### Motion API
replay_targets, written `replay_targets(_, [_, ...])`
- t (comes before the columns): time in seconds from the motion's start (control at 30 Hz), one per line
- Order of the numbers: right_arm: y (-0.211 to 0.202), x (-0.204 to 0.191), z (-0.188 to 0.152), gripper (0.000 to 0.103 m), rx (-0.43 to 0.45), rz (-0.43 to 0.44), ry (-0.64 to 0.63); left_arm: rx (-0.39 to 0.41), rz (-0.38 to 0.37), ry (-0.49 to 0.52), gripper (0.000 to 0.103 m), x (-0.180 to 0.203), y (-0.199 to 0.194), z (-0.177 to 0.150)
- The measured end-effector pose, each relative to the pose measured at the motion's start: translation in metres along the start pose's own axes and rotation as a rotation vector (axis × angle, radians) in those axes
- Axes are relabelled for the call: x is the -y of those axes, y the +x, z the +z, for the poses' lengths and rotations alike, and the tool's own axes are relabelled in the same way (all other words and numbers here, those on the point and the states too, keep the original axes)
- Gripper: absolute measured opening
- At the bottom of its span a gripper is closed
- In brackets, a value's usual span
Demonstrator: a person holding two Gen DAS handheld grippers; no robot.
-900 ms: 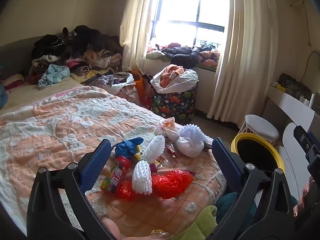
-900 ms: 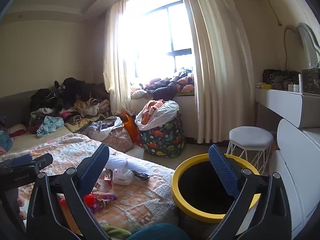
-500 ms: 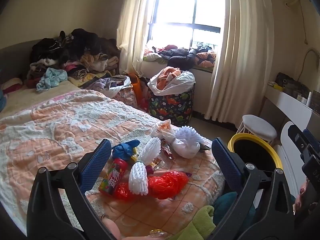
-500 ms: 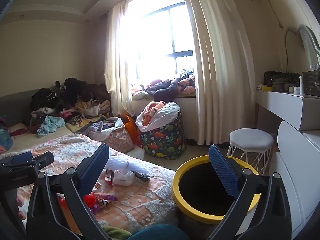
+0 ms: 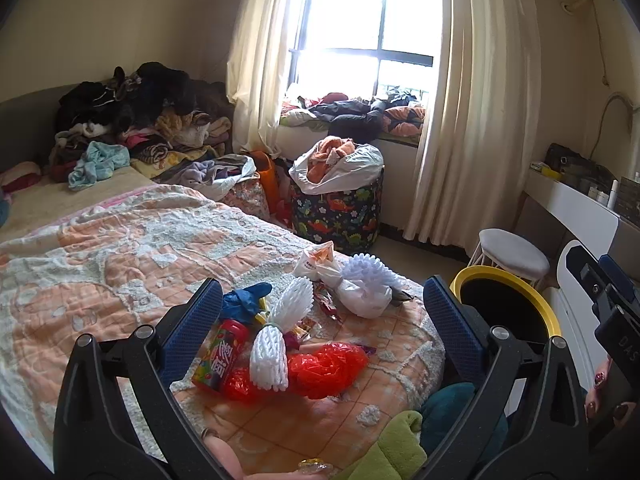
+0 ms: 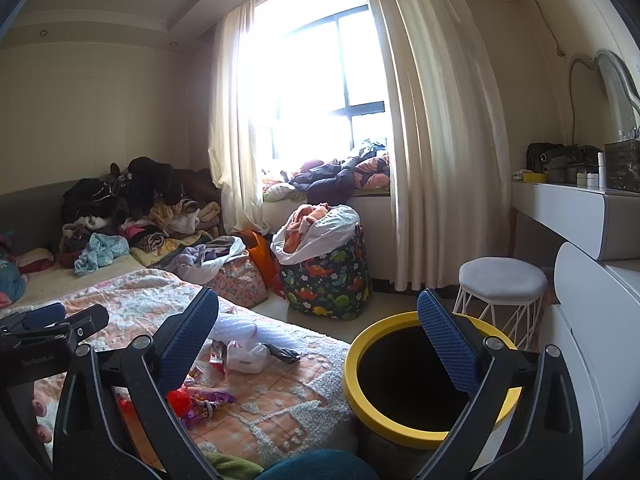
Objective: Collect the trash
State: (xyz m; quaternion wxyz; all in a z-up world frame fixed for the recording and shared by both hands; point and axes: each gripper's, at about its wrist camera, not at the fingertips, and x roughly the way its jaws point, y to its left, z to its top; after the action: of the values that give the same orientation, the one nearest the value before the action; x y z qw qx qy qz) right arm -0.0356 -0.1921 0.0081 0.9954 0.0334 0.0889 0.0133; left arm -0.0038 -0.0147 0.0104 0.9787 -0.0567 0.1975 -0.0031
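Left fingers [image 5: 204, 320] spread wide, grasping nothing, above trash on bed [image 5: 100, 264]: candy bottle [image 5: 222, 354], white foam nets [image 5: 280, 336], red plastic bag [image 5: 328, 368]. Right fingers [image 6: 444, 332] likewise released, over yellow-rimmed bin [image 6: 384, 420] beside bed.

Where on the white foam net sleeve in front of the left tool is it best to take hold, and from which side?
Probably at the pinched waist of the white foam net sleeve, where it is narrowest. Both ends flare wide. Come from above with the open left tool, jaws astride the waist, clear of the red plastic bag beside it.
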Motion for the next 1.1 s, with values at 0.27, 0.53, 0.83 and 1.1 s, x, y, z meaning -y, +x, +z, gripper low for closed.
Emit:
replay_targets(0.27, [-0.0004, -0.0026, 0.0019, 0.097, 0.001, 0.000, 0.004, -0.003, -0.007, 0.001, 0.092, 0.0021, 0.0007, -0.0008])
replay_targets(0.53, [-0.0011, -0.0011, 0.0007, 0.097, 0.004, 0.001, 0.004, -0.001, -0.003, 0.001, 0.092, 0.0027, 0.0008, -0.0023])
replay_targets(0.83, [-0.0006, -0.0015, -0.0005, 0.097, 0.002, 0.001, 0.006, -0.002, -0.005, -0.001, 0.092, 0.0027, 0.0006, -0.0028])
replay_targets(1.1, [-0.0028, -0.0014, 0.0064, 0.097, 0.002, 0.002, 0.008, -0.006, -0.007, -0.001, 0.092, 0.0027, 0.0016, -0.0036])
